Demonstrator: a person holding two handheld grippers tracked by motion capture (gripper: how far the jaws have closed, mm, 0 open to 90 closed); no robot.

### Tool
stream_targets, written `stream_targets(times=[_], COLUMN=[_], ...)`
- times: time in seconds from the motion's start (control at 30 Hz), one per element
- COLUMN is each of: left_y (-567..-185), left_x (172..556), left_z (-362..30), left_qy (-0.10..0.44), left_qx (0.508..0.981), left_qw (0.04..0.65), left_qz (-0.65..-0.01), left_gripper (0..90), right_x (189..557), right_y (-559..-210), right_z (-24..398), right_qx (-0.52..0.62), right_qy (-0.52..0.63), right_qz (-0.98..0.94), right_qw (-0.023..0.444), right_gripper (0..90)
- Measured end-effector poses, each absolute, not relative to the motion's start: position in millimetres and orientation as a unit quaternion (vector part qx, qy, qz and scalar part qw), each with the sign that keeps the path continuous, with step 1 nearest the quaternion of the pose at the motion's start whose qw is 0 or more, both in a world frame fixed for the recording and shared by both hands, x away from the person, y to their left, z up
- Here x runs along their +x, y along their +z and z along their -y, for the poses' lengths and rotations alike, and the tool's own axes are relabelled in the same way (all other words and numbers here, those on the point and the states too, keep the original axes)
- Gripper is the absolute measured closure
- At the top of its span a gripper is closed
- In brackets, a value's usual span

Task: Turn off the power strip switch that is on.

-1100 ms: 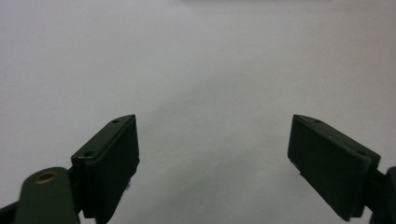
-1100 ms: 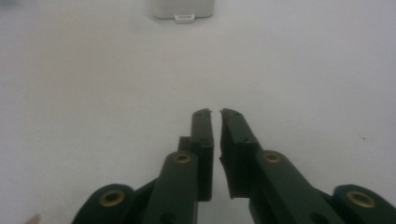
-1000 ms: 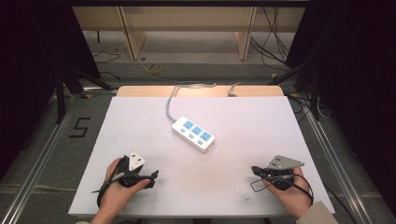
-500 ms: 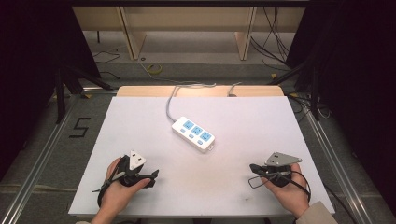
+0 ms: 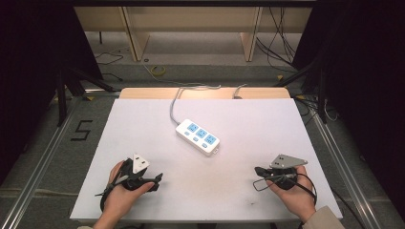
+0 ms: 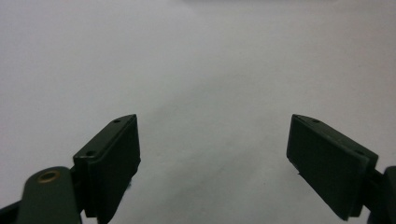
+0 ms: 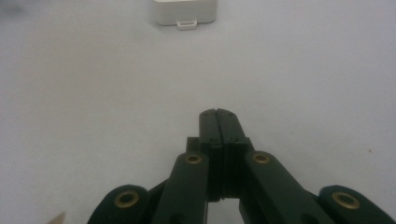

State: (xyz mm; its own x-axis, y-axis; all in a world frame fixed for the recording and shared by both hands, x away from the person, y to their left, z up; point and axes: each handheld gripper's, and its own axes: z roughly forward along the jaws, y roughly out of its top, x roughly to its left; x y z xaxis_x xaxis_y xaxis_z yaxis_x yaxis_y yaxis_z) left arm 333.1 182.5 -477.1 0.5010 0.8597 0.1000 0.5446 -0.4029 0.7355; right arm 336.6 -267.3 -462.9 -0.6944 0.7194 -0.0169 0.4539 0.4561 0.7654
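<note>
place: lab or test bay | signs: white table [image 5: 143, 119] on a metal frame [image 5: 38, 162] | loose cables [image 5: 282, 28] on a bare floor | dark curtains [image 5: 38, 47] at both sides | taped "5" [image 5: 81, 130] (floor marker) | wooden shelf legs [image 5: 133, 33] behind

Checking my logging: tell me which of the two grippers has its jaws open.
The left gripper: its jaws stand wide apart over the bare white table. The right gripper has its jaws pressed together, holding nothing.
</note>
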Motion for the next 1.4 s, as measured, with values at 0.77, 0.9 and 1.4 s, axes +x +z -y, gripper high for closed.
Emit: stream_targets(times=[0.77, 0.9, 1.4], left_y=[-477, -477, -478], left_x=[334, 334, 334], left_z=[-181, -181, -181], left_qy=[0.241, 0.242, 0.24], left_qx=[0.803, 0.802, 0.802], left_qw=[0.328, 0.328, 0.329], left_qz=[-0.435, -0.436, -0.436], left_gripper=[17.0, 17.0, 17.1], right_x=[343, 345, 358], right_y=[-453, -452, -446], right_z=[254, 252, 234], right_qx=[0.334, 0.333, 0.326], right_qy=[0.394, 0.394, 0.394], right_qz=[-0.838, -0.839, -0.843], right_qw=[0.174, 0.174, 0.169], right_gripper=[90.0, 90.0, 90.0])
